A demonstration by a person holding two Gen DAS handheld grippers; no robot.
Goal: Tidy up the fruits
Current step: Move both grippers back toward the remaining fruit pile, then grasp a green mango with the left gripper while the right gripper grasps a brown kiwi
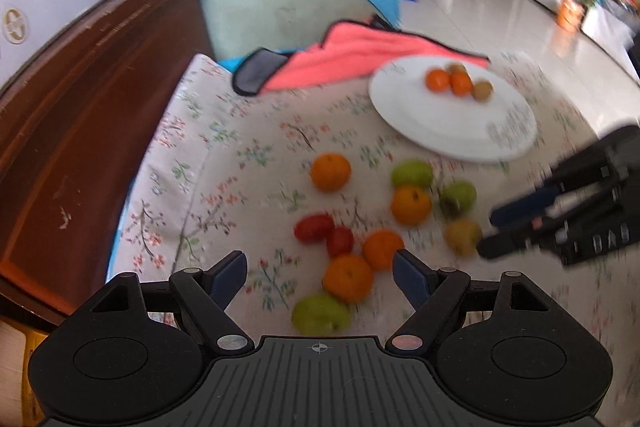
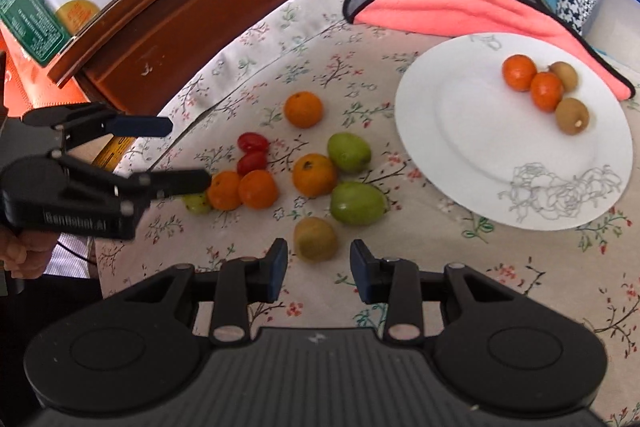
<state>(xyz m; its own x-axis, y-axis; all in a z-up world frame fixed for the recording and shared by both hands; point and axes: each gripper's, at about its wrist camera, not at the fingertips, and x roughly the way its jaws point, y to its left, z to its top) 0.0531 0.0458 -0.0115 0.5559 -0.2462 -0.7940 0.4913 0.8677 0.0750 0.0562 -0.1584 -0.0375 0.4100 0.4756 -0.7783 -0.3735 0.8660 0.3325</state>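
Floral cloth (image 2: pixel 520 267) over table, wood cabinet (image 2: pixel 192 23) behind. Plate (image 2: pixel 480 163) holds two oranges (image 2: pixel 519 72), two brown fruits (image 2: pixel 572 115). Loose fruit (image 2: pixel 315 174) beside plate: oranges, green ones, tomatoes (image 2: pixel 253 142). Pink towel (image 2: pixel 460 15) touches plate's far rim. My left gripper (image 1: pixel 320 269) wide open over fruit; my right gripper (image 2: pixel 319 265) narrowly parted, empty, brown fruit just ahead.

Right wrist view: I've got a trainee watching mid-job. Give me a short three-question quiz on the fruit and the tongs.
1. How many fruits lie on the white plate?
2. True or false: the right tongs grip the brownish fruit.
3. Which lies nearest the left tongs? A) the pink cloth B) the pair of oranges C) the plate

Key:
1. Four: two oranges, two brownish fruits.
2. False; the jaws stand apart, empty, just short of it.
3. B
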